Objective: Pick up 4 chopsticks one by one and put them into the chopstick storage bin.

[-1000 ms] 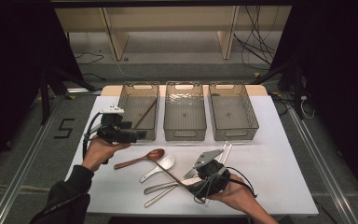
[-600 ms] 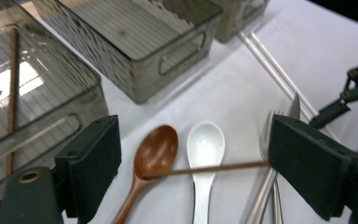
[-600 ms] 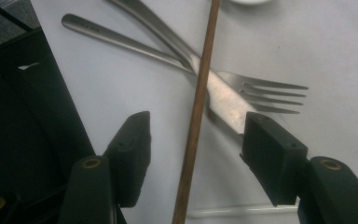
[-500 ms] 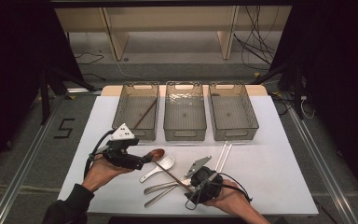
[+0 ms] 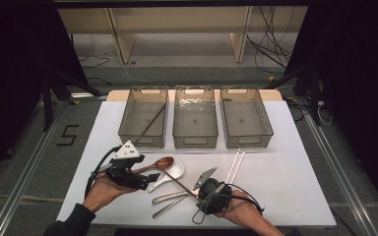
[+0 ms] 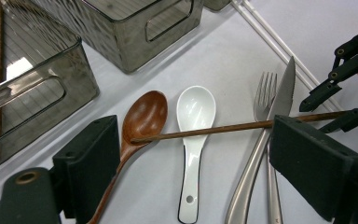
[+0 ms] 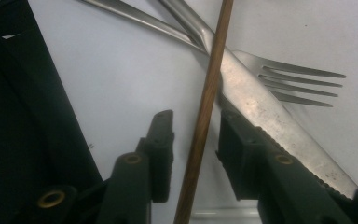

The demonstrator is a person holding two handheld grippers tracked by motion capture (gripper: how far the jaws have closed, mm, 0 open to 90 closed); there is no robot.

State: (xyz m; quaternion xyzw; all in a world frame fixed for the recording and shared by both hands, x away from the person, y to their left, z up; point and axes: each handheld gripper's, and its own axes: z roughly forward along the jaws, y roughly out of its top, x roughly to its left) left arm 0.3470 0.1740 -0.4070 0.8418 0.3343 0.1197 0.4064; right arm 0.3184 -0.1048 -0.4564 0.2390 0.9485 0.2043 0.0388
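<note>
A thin brown chopstick (image 5: 179,183) lies slanted over a white spoon (image 6: 195,109), a fork (image 6: 265,91) and a knife (image 6: 284,93). Its tip rests on a wooden spoon (image 6: 144,114). My right gripper (image 7: 195,123) straddles the chopstick's (image 7: 212,74) near end, open, with a small gap at each jaw. My left gripper (image 6: 196,140) is wide open low over the two spoons, with the chopstick (image 6: 214,128) crossing between its jaws. In the high view the left gripper (image 5: 145,179) is beside the wooden spoon (image 5: 163,162), and the right gripper (image 5: 203,194) is near the table's front.
Three clear bins stand in a row behind the cutlery: left bin (image 5: 142,140), middle bin (image 5: 195,140), right bin (image 5: 248,140). A second brown chopstick (image 5: 152,120) lies in the left bin. A pair of white chopsticks (image 5: 236,164) lies right of the cutlery.
My left gripper has come down from the left bin's front to the spoons. My right gripper has shifted slightly and now has the chopstick's end between its jaws.
</note>
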